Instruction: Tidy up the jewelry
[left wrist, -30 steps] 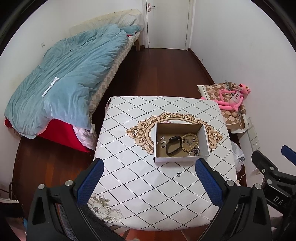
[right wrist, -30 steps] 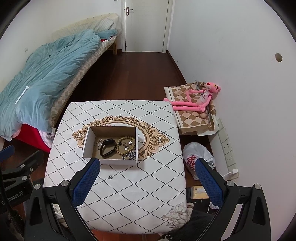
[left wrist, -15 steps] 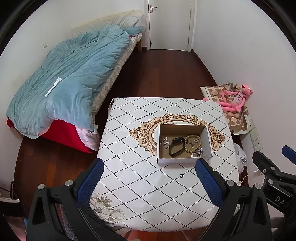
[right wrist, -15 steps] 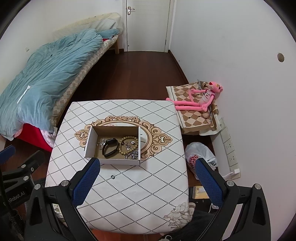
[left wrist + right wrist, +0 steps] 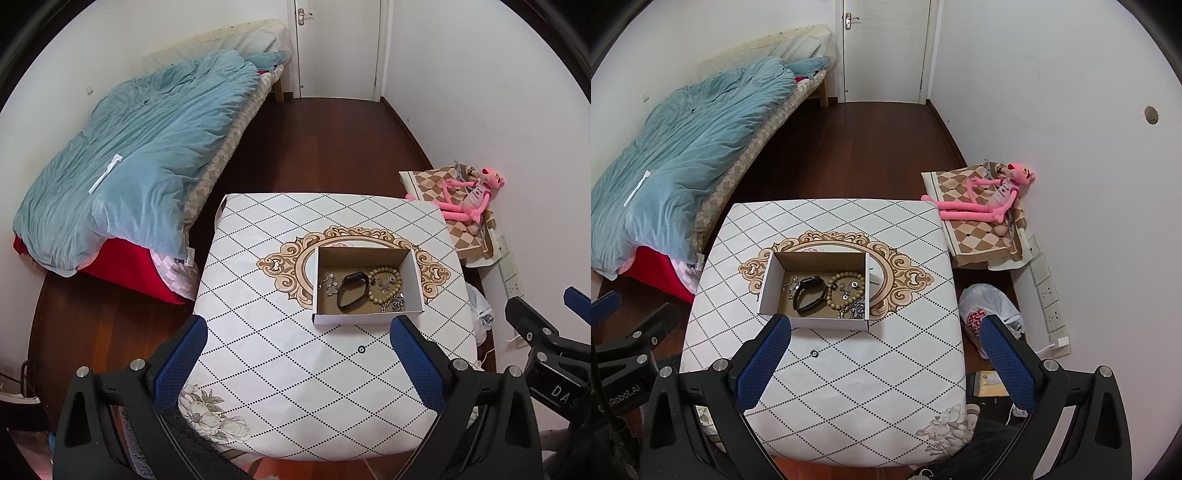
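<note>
An open cardboard box (image 5: 364, 317) (image 5: 812, 321) stands on the patterned table (image 5: 280, 362) (image 5: 857, 387). Inside it lie a black band (image 5: 352, 290) (image 5: 809, 294), a wooden bead bracelet (image 5: 386, 284) (image 5: 846, 291) and silver chains and earrings (image 5: 328, 284) (image 5: 855, 310). A small ring (image 5: 361, 349) (image 5: 813, 353) lies on the table just in front of the box. My left gripper (image 5: 295, 354) and right gripper (image 5: 884, 354) are both open and empty, held high above the table's near side.
A bed with a blue duvet (image 5: 140, 158) stands left of the table. A pink plush toy (image 5: 990, 195) lies on a checked cushion by the right wall. A white plastic bag (image 5: 988, 314) sits on the floor right of the table. A shut door (image 5: 886, 48) is at the far end.
Both grippers have risen and drawn back a little, so the table and box sit slightly farther and lower in view. Nothing on the table moved.
</note>
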